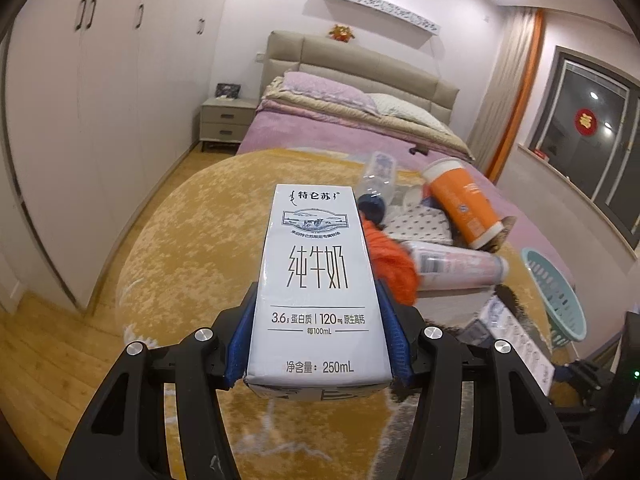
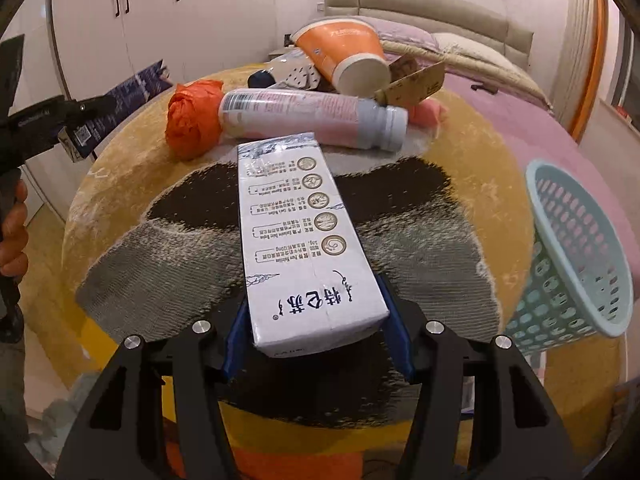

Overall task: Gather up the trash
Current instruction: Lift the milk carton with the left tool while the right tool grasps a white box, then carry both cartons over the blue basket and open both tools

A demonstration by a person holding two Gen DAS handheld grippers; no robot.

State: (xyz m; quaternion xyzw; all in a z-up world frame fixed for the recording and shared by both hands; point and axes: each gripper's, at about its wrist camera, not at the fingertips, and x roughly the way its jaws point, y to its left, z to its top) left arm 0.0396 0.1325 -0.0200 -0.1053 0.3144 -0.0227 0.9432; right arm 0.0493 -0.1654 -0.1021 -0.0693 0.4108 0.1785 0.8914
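Note:
My left gripper (image 1: 318, 320) is shut on a white 250 mL milk carton (image 1: 316, 280), held above the yellow rug (image 1: 192, 240). My right gripper (image 2: 316, 312) is shut on a second white milk carton (image 2: 300, 232), whose far end rests near a pink-white bottle (image 2: 312, 116). Beyond it lies a trash pile: a crumpled orange bag (image 2: 192, 120), an orange paper cup (image 2: 344, 52) and a cardboard scrap (image 2: 412, 84). The left wrist view shows the same cup (image 1: 460, 204), bottle (image 1: 452, 266) and a clear bottle (image 1: 376, 176). A teal basket (image 2: 580, 256) lies tipped at the right.
The rug has a grey and black patch (image 2: 400, 240) under the right carton. A bed (image 1: 340, 128) stands behind the pile, with a nightstand (image 1: 224, 124) and wardrobe (image 1: 100, 120) to the left. A hand (image 2: 12, 232) holds the left gripper's handle.

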